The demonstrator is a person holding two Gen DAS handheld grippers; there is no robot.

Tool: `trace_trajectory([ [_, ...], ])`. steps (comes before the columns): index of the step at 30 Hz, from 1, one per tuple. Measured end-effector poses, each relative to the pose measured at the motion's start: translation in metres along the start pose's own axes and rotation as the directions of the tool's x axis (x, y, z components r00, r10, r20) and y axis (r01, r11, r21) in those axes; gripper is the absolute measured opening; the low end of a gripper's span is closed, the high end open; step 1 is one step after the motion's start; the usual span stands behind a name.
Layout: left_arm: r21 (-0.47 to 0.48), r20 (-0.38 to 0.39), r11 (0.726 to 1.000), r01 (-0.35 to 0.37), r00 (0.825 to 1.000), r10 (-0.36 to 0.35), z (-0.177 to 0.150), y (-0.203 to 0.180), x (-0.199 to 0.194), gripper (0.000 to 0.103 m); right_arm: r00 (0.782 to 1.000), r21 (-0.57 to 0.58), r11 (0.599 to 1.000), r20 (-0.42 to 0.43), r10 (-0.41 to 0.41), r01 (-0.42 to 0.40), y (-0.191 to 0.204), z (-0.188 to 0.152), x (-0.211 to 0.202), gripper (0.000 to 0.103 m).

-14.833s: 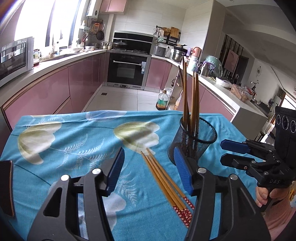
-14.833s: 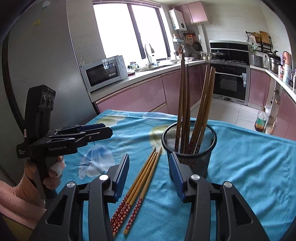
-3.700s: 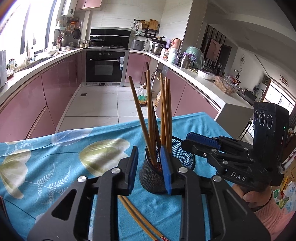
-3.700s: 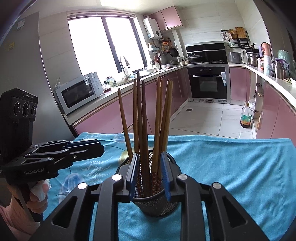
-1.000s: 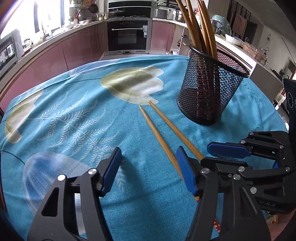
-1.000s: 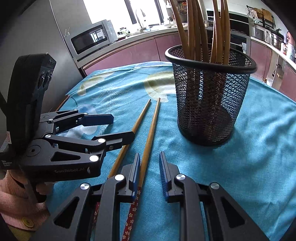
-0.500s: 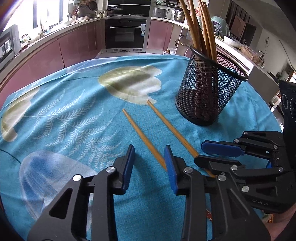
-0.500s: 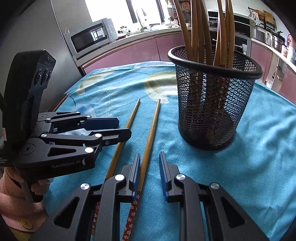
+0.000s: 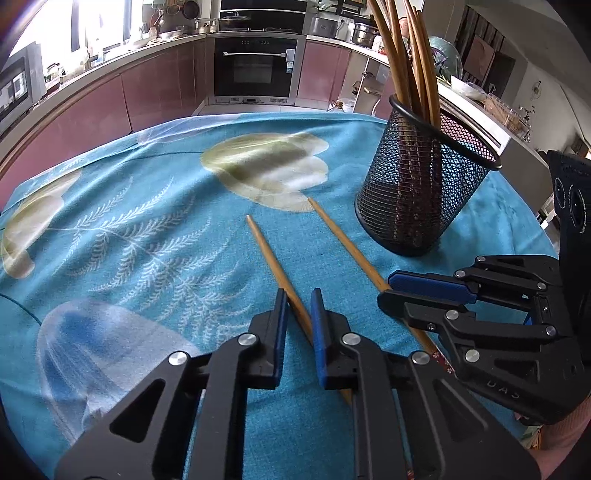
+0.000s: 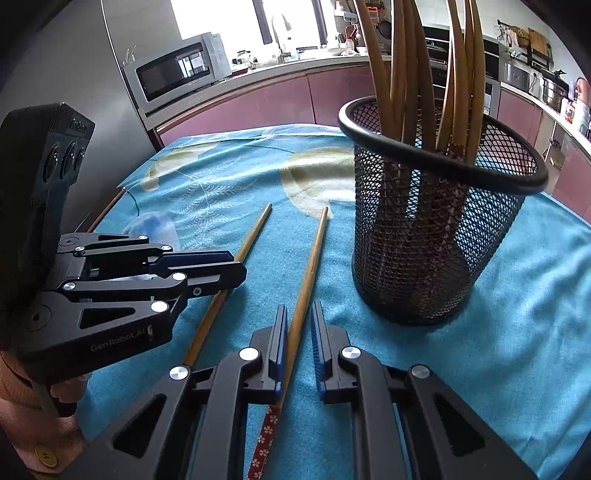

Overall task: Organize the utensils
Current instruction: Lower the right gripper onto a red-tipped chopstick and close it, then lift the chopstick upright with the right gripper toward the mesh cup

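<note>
Domestic kitchen. Evidence: built-in oven (image 9: 258, 70) set between pink-fronted base cabinets (image 9: 155, 92); cooktop with a pot above it; microwave (image 10: 173, 72) on the worktop beneath a bright window (image 10: 236, 22); pans and utensils hung on the tiled wall; steel pots (image 9: 364, 33) and jars along the counter at right; pale tiled floor. Foreground: table under a blue leaf-print cloth (image 9: 147, 229), its far edge facing the oven.
</note>
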State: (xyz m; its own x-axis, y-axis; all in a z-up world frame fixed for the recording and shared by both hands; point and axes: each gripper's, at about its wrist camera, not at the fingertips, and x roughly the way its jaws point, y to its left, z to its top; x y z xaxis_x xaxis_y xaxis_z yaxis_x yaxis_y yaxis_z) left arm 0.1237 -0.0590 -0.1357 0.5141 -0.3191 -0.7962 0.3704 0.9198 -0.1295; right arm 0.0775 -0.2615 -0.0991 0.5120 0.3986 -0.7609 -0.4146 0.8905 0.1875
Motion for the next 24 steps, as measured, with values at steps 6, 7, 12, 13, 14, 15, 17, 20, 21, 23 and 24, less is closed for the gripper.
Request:
trace_trajectory([
  [6, -0.009, 0.002, 1.0, 0.008, 1.0, -0.008, -0.002, -0.001, -0.002, 0.008, 1.0, 0.022, 1.0, 0.002, 0.013, -0.013, -0.002, 0.001, 0.001, 0.006],
  [7, -0.009, 0.003, 1.0, 0.007, 1.0, -0.007, -0.003, -0.001, -0.002, 0.008, 1.0, 0.027, 0.999, 0.002, 0.019, -0.019, -0.003, 0.0, 0.001, 0.006],
  [12, -0.012, 0.006, 1.0, 0.008, 1.0, -0.008, -0.004, -0.002, -0.004, 0.008, 0.999, 0.039, 0.998, 0.008, 0.04, -0.04, -0.005, -0.002, -0.003, 0.006],
  [13, -0.012, 0.008, 1.0, 0.01, 1.0, -0.01, -0.004, -0.003, -0.005, 0.008, 0.999, 0.038, 0.998, 0.011, 0.042, -0.042, -0.004, -0.003, -0.004, 0.006],
  [14, -0.012, 0.009, 1.0, 0.012, 1.0, -0.012, -0.004, -0.003, -0.006, 0.007, 0.999, 0.036, 0.998, 0.015, 0.044, -0.045, -0.004, -0.003, -0.007, 0.006],
  [15, -0.011, 0.011, 1.0, 0.011, 1.0, -0.011, -0.004, -0.003, -0.007, 0.007, 0.999, 0.037, 0.998, 0.019, 0.048, -0.049, -0.004, -0.003, -0.009, 0.006],
  [17, -0.01, 0.015, 1.0, 0.011, 1.0, -0.011, -0.005, -0.003, -0.01, 0.007, 0.998, 0.036, 0.998, 0.028, 0.057, -0.058, -0.004, -0.004, -0.013, 0.006],
  [20, -0.011, 0.021, 1.0, 0.015, 1.0, -0.015, -0.005, -0.002, -0.014, 0.007, 0.997, 0.036, 0.997, 0.045, 0.065, -0.066, -0.004, -0.005, -0.02, 0.006],
  [21, -0.011, 0.023, 1.0, 0.016, 1.0, -0.015, -0.005, -0.002, -0.015, 0.007, 0.996, 0.039, 0.997, 0.049, 0.069, -0.071, -0.005, -0.005, -0.022, 0.006],
  [23, -0.013, 0.028, 1.0, 0.018, 0.999, -0.018, -0.005, -0.002, -0.018, 0.007, 0.996, 0.036, 0.996, 0.055, 0.073, -0.076, -0.004, -0.006, -0.026, 0.006],
  [24, -0.016, 0.03, 1.0, 0.021, 0.999, -0.021, -0.005, -0.001, -0.02, 0.007, 0.996, 0.033, 0.997, 0.059, 0.074, -0.076, -0.004, -0.007, -0.028, 0.006],
])
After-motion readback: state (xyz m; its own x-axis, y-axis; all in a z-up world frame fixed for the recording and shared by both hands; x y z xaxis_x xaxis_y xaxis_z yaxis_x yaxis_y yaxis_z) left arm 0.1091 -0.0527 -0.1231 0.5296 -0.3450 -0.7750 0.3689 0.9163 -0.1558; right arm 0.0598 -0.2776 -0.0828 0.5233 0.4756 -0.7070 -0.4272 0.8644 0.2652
